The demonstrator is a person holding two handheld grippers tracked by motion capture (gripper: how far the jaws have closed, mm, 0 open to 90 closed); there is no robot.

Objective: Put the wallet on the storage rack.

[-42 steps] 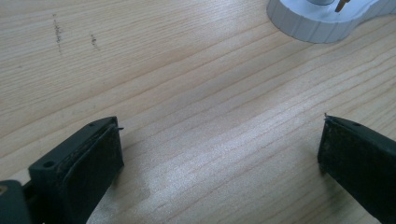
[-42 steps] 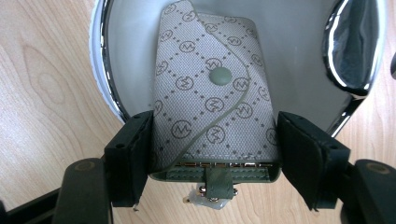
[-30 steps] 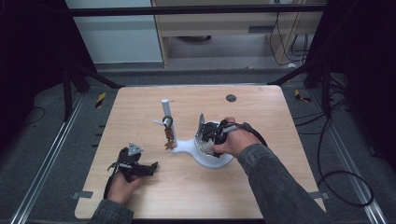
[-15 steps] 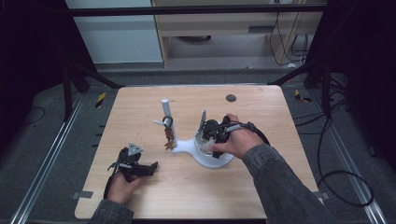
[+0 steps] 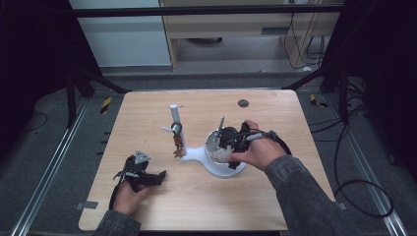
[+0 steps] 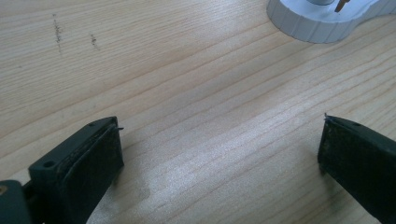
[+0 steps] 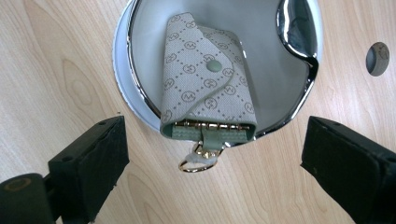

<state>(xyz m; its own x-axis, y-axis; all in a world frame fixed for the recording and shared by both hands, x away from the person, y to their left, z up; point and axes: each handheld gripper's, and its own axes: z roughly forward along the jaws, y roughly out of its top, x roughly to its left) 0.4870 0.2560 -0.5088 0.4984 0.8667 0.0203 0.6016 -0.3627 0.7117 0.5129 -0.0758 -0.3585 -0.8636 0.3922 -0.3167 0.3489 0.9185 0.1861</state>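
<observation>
Pale wood-grain bench under a dim room, dark floor all round. Landmark: the white stand with a round chrome-rimmed dish at its base and an upright white post beside it.

The task's thing is a small pale-green patterned fabric key pouch with a snap button. It lies inside the dish, its lower end with the gold key hooks resting over the chrome rim, and a small gold ring hangs out onto the bench.

Handling, as judged: light, soft, flexible; the cloth will give under pressure and should not slip on rubber pads. Nothing fragile, though the dangling ring could snag on the rim. Best hold looks to be across the folded body near the hook end, where it is stiffest.

Right gripper: fingers have just been opening; they stand wide on either side of the pouch's lower end, touching nothing, nothing held.

Left gripper: well apart from the dish, low over bare bench, fingers spread wide, empty.
</observation>
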